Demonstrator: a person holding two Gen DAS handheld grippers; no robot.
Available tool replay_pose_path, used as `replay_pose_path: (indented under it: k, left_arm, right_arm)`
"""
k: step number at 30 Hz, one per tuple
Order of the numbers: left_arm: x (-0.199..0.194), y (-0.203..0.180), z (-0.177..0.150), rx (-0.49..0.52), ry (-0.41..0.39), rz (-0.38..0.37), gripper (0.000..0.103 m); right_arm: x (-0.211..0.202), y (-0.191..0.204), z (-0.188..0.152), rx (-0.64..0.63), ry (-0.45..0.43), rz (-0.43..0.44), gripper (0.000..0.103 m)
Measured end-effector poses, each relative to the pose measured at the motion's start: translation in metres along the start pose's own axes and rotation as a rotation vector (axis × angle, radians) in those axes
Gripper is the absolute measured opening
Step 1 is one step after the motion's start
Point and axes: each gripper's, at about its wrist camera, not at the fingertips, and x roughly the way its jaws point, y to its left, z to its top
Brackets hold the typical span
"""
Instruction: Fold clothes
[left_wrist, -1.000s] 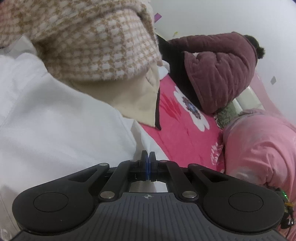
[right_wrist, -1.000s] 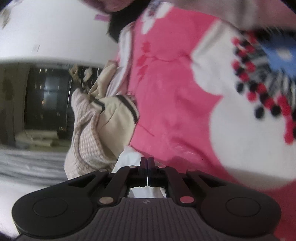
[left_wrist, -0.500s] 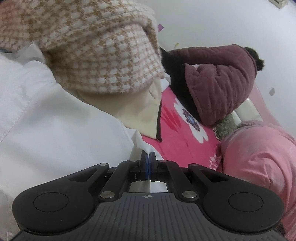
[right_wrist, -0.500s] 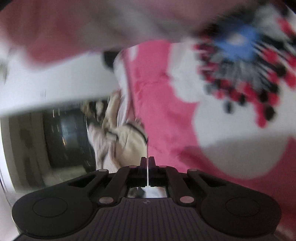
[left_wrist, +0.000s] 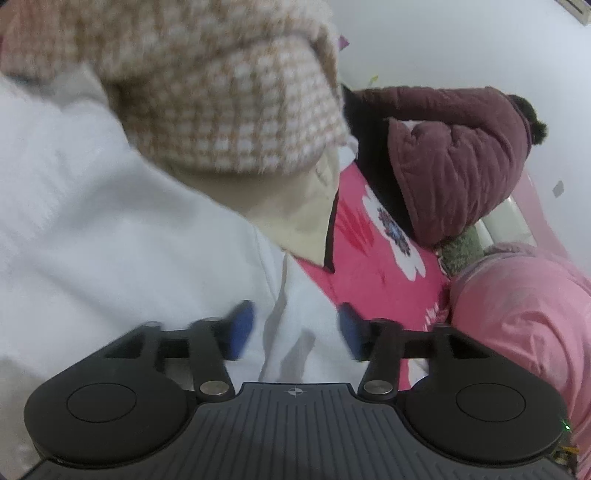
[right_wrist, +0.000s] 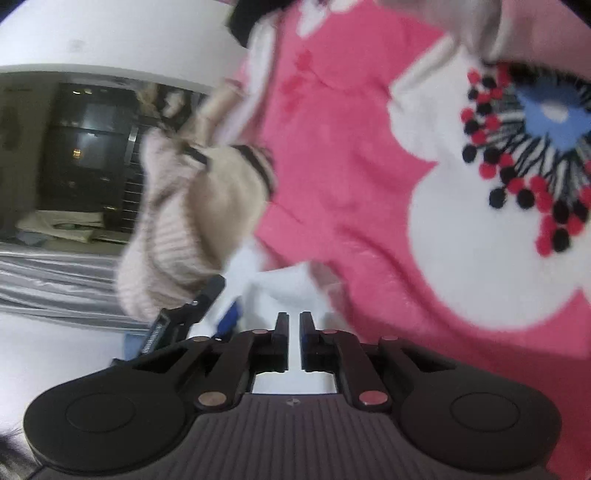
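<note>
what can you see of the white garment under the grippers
The white garment looks like smooth, thin woven cloth with stitched seams, lying rumpled on the pink floral blanket. A houndstooth knit piece with a cream lining overlaps its far side. Its near edge lies between the left gripper, whose jaws have just been opening and no longer press it. The right wrist view shows a corner ahead of the slightly parted right gripper.

A white cotton shirt (left_wrist: 110, 236) lies spread on the pink flower-printed bed blanket (left_wrist: 373, 273), directly under the left tongs (left_wrist: 293, 330). Behind the shirt, a tan-and-white houndstooth knit garment (left_wrist: 221, 96) rests on a cream cloth (left_wrist: 295, 218). Farther back and to the right lies a maroon quilted jacket (left_wrist: 454, 158), with a pink padded garment (left_wrist: 524, 317) nearer on the right.
</note>
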Motion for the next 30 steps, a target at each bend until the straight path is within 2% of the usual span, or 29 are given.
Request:
replay_pose_path:
  k: [1,5,9,13,17,21,23,26,30]
  left_arm:
    - [-0.005,-0.003,0.001,0.009,-0.010,0.005,0.062]
    - [-0.034,-0.015,0.008,0.018,-0.054,0.021,0.063]
    - [-0.078,-0.033,0.006,0.074,-0.069,0.023,0.064]
    - [-0.127,-0.049,-0.018,0.157,-0.011,0.021,0.064]
    - [-0.160,-0.059,-0.067,0.226,0.127,0.014,0.064]
    - [-0.180,-0.051,-0.133,0.251,0.297,0.017,0.063]
    - [-0.186,-0.046,-0.163,0.258,0.344,0.024,0.063]
    - [-0.195,-0.040,-0.191,0.276,0.354,0.054,0.063]
    - [-0.217,-0.035,-0.201,0.274,0.300,0.085,0.063]
  right_arm:
    - [-0.009,0.004,-0.002,-0.016,-0.005,0.009,0.018]
    - [-0.045,0.023,-0.013,-0.087,-0.020,0.044,0.018]
    - [-0.093,0.041,-0.032,-0.144,-0.034,0.101,0.018]
    - [-0.141,0.057,-0.064,-0.195,-0.030,0.147,0.018]
    - [-0.172,0.067,-0.104,-0.237,-0.002,0.142,0.018]
    - [-0.156,0.066,-0.143,-0.258,0.070,0.081,0.018]
    - [-0.130,0.061,-0.161,-0.253,0.141,0.067,0.018]
    - [-0.089,0.060,-0.186,-0.281,0.232,0.037,0.018]
    - [-0.039,0.060,-0.212,-0.352,0.290,-0.048,0.018]
